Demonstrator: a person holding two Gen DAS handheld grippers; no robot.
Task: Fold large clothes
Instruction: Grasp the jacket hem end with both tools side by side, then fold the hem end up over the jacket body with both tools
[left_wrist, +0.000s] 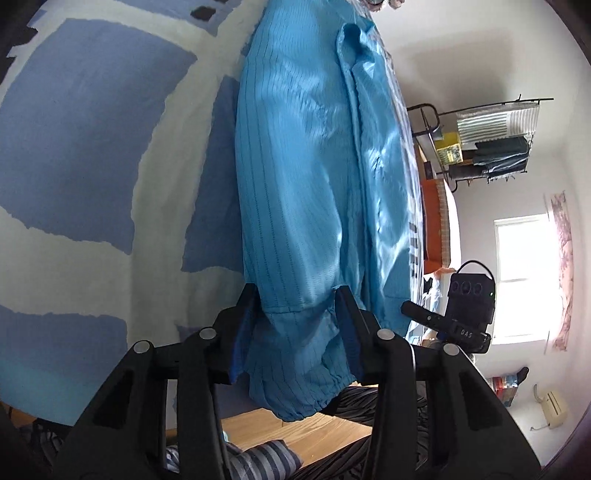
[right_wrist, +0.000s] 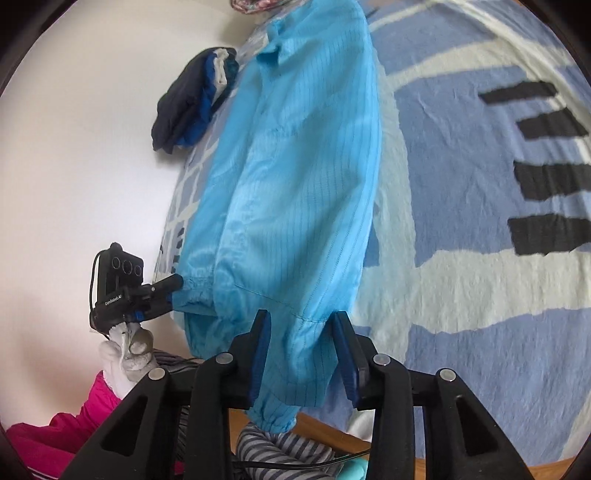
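On patterned bedspread (left_wrist: 92, 155), blue garment (left_wrist: 303, 184), window (left_wrist: 521, 273)

Black left claw (left_wrist: 295, 325), blue pads, silver rivets, white-gloved hand (right_wrist: 127, 350), pink sleeve (right_wrist: 74, 428)

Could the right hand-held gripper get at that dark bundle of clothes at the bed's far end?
Probably not yet: the right hand-held gripper has the blue garment between its fingers, and the dark bundle lies beyond it.

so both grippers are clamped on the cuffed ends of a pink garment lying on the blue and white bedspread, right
Not quite: the garment is light blue, not pink, as both wrist views show. The rest stands: the left gripper and the right gripper each hold a cuffed end, and it lies on the blue and white bedspread.
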